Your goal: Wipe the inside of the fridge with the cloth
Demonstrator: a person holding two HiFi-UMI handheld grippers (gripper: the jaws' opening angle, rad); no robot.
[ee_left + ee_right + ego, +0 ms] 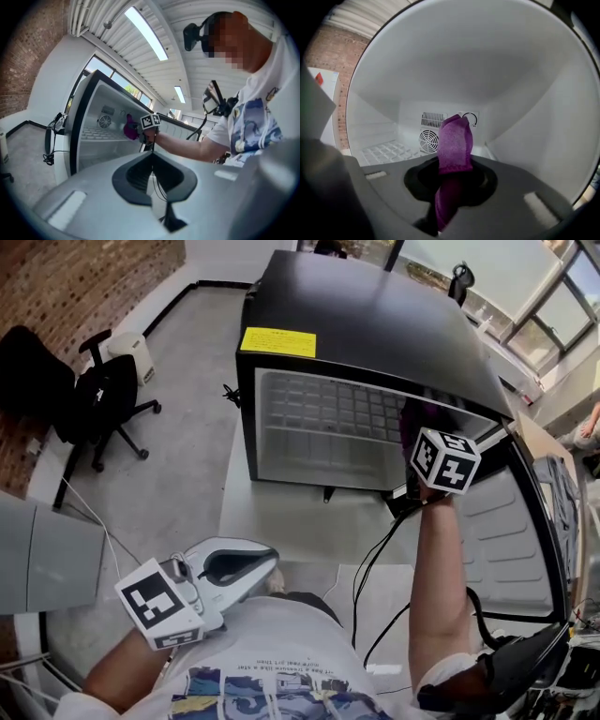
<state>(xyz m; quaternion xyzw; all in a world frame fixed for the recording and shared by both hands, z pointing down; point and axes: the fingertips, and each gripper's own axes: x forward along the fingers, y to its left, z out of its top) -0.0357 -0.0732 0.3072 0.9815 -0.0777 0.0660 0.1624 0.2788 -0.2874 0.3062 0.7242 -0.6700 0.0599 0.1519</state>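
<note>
We hold a fluffy purple cloth (pixel 454 140) in our right gripper (pixel 453 172). Its two jaws squeeze tight on the cloth, so the cloth sticks up in front like a little flag and its soft end can rub the walls. In the right gripper view the cloth is in the middle of the frame. The white back wall is behind it, with a round fan grille (pixel 429 140) and a small dial (pixel 470 119). The cloth looks near that wall, but we cannot tell if it touches.

In the head view the small black fridge with a white inside (pixel 375 324) fills the top middle of the frame. Its white door (pixel 506 549) is wide open at the right, so our arm has room to go in. The right gripper is at the upper right of the opening, above the white wire shelf (pixel 323 409). We think the wiping is up in that corner, and most of the inside is left to do.

Our left gripper (pixel 242 570) is at the lower left of the frame, close to our body and well apart from the fridge. Its jaws are pulled together with nothing between them. We think it waits there because one cloth needs only one gripper, and there it cannot bump the fridge.
</note>
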